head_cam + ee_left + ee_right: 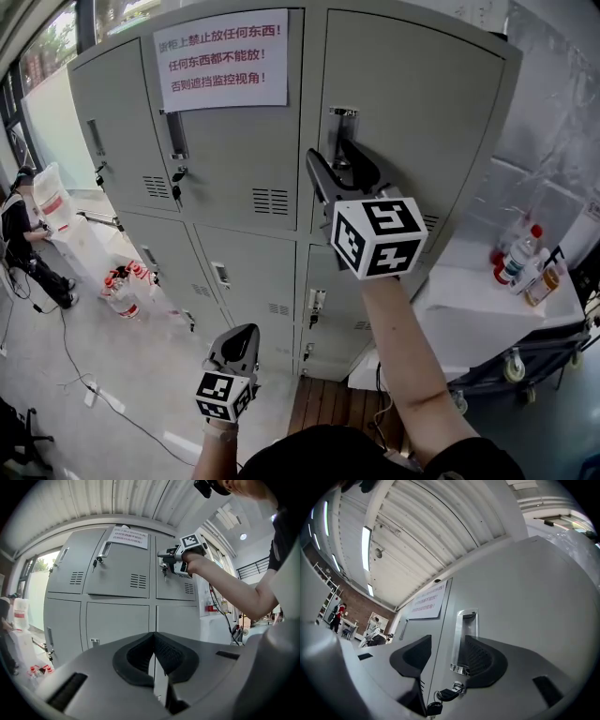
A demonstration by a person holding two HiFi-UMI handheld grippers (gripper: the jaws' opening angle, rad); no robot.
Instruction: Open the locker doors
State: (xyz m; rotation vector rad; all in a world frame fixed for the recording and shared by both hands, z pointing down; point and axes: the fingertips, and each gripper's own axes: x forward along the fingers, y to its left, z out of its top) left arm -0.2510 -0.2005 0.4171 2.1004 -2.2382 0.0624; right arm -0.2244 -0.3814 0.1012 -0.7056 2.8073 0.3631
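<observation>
The locker bank (281, 234) is grey metal, and the head view shows 3 columns of doors that all sit flush and closed. The upper right door (422, 112) has a recessed handle (343, 117) near its left edge, with a lock just below it. A small bunch of keys (440, 699) hangs from that lock.

The right gripper (339, 173) is raised to this door, with the marker cube on it facing the head camera. Its own view shows the right gripper (447, 648) with its 2 jaws spread wide. The handle (466, 639) stands between them, nearer the right-hand jaw. I cannot tell whether that jaw touches the handle. Nothing is pinched.

The left gripper (244, 336) is held lower, in front of the lower row of doors and apart from them. Its own view shows the left gripper (153, 641) with its jaws pressed together at the tips and nothing between them.

A white paper notice (222, 58) with red print is stuck across the top of the upper middle door (234, 131). A key (178, 176) sits in that door's lock at its left edge.

Right of the lockers, a white table (478, 305) carries bottles (516, 258) near its far right edge. At the left, a person (23, 234) stands on the floor near a cluster of red-capped bottles (122, 286).
</observation>
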